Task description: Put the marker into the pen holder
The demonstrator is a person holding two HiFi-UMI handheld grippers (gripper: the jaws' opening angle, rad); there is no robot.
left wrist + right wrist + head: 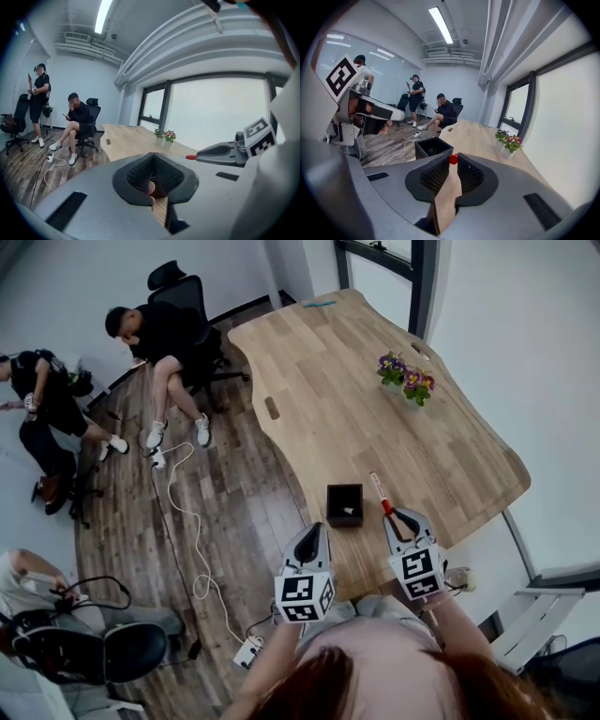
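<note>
A black square pen holder (344, 504) stands on the wooden table (319, 381) near its front edge, and in the right gripper view the holder (433, 147) lies just ahead to the left. The marker (377, 486), white with a red end, points away from me right of the holder. My right gripper (392, 515) is shut on its red end (453, 159), both pads touching it; whether the marker rests on the table is unclear. My left gripper (316, 529) is shut and empty, short of the holder on its left.
A small pot of purple flowers (406, 381) stands far back on the table. People sit on chairs (178, 296) on the wood floor to the left, where a white cable (183, 512) runs. The table's curved edge passes left of the holder.
</note>
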